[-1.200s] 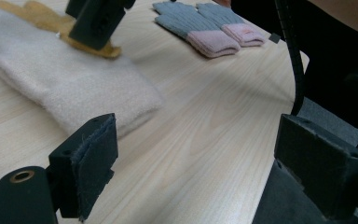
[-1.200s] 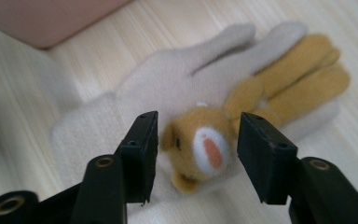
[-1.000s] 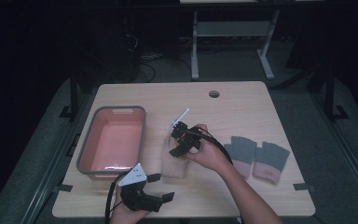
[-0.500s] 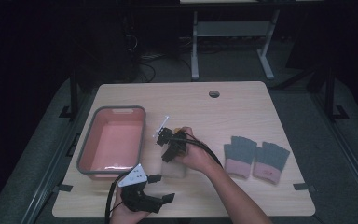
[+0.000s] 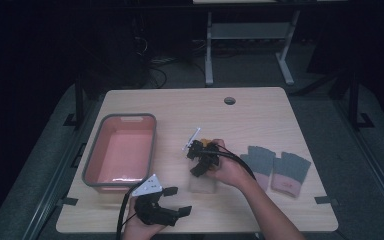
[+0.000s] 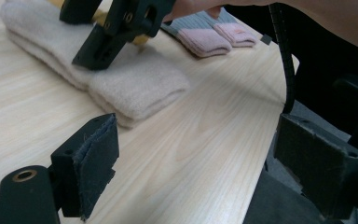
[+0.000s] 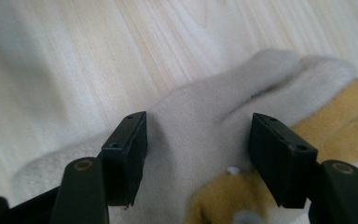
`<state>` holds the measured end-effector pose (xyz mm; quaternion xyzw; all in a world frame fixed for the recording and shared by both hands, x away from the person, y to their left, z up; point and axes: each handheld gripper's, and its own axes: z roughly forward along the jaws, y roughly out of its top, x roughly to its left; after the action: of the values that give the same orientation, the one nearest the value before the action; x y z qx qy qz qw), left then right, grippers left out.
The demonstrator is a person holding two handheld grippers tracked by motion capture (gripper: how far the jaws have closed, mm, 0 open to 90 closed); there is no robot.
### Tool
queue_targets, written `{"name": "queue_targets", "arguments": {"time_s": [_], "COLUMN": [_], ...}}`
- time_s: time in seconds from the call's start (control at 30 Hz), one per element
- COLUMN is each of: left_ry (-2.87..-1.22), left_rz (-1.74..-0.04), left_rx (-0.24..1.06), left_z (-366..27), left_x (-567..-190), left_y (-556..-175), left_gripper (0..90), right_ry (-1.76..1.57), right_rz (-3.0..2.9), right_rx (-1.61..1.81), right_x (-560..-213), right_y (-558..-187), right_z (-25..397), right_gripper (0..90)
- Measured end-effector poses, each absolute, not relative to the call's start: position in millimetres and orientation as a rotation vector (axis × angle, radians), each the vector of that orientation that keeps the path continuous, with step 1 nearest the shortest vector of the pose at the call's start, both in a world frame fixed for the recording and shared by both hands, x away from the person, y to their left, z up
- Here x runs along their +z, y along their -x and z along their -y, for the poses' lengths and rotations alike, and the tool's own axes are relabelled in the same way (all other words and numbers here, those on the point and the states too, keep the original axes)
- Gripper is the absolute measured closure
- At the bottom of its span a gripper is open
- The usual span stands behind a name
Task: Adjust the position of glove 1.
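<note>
The right gripper (image 5: 200,162), jaws open, had drawn back from beside the pink bin (image 5: 121,150) to hover over cream socks (image 5: 203,181) mid-tabletop (image 5: 260,115), while the open left gripper (image 5: 167,210) stayed at the near edge.

No text, label, brand, number or sign readable anywhere.
</note>
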<state>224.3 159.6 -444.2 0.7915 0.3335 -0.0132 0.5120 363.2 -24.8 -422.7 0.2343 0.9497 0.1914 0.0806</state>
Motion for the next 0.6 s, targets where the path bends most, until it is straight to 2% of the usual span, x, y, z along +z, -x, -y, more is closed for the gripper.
{"name": "queue_targets", "arguments": {"time_s": [0.23, 0.37, 0.6], "left_ry": [-1.917, -1.889, -1.857], "left_rz": [-0.824, -0.883, -1.013], "left_rx": [-0.082, -0.092, -0.110], "left_z": [-144.4, -139.1, -133.6], "left_x": [-442.2, -439.4, -436.5], "left_y": [-233.7, -248.9, -276.6], "left_gripper": [14.7, 14.7, 14.6], "right_ry": [-0.860, -1.094, -1.283], "right_rz": [-2.778, -2.700, -2.639], "right_rx": [0.798, 0.928, 1.069], "right_x": [-408.2, -400.9, -405.8], "right_y": [-352.2, -337.9, -325.0], "right_z": [58.9, 90.3, 116.5], "right_gripper": [36.2, 36.5, 36.8]}}
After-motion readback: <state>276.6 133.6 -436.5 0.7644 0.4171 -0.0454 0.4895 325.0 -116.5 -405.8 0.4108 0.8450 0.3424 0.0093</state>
